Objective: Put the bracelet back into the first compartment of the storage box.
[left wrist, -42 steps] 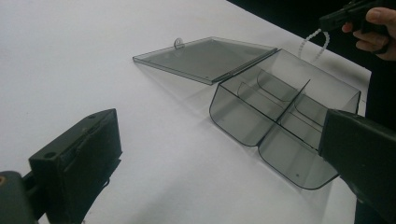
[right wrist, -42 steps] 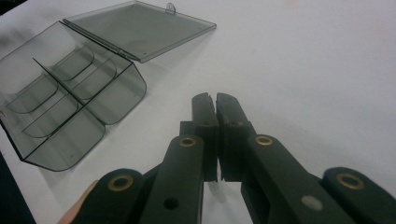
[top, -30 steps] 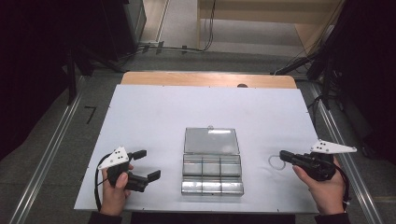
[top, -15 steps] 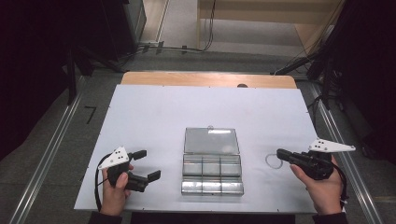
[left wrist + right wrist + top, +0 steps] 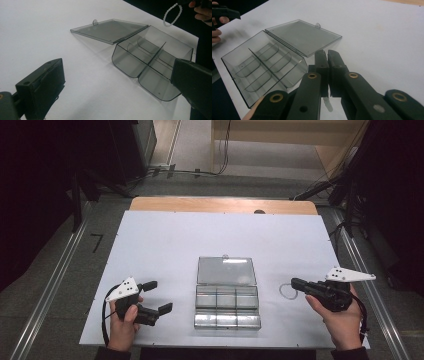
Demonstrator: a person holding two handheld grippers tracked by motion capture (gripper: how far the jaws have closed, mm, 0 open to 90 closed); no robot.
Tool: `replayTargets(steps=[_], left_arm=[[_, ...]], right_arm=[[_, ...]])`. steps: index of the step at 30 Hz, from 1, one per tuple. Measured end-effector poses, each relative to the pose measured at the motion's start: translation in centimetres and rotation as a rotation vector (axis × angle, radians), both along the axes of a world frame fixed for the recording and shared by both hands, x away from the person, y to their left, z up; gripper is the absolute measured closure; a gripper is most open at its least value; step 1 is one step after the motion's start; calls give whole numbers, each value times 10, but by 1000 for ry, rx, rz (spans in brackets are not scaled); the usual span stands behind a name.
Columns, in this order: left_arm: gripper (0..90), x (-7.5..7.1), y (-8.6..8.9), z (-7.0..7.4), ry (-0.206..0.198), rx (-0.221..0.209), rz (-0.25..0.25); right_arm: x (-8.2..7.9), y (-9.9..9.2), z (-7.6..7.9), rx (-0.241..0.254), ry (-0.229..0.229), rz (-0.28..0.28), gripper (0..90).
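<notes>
bracelet [image 5: 172, 14]: a small ring of round white beads. It hangs from the tips of the right gripper [image 5: 296, 283], just above the white table, right of the box.

box [image 5: 227, 306]: clear grey plastic, lying open near the front middle of the table. Thin walls split it into small parts. All the parts look empty.

lid [image 5: 226, 271]: flat, see-through, swung open. It lies flat on the table behind the box, with a small round tab on its far edge.
</notes>
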State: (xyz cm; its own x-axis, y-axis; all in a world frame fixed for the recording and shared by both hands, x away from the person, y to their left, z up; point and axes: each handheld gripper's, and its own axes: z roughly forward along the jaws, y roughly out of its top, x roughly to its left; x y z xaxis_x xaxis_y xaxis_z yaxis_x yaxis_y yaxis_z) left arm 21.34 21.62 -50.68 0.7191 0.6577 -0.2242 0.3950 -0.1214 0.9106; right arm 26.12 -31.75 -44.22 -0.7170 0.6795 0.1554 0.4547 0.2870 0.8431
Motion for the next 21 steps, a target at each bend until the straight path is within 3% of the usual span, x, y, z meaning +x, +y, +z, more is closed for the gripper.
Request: replayTargets(steps=[21], left_arm=[[0,0,0,0,-2,3,-3]], right_arm=[[-2,25,5,0,-12,46,856]])
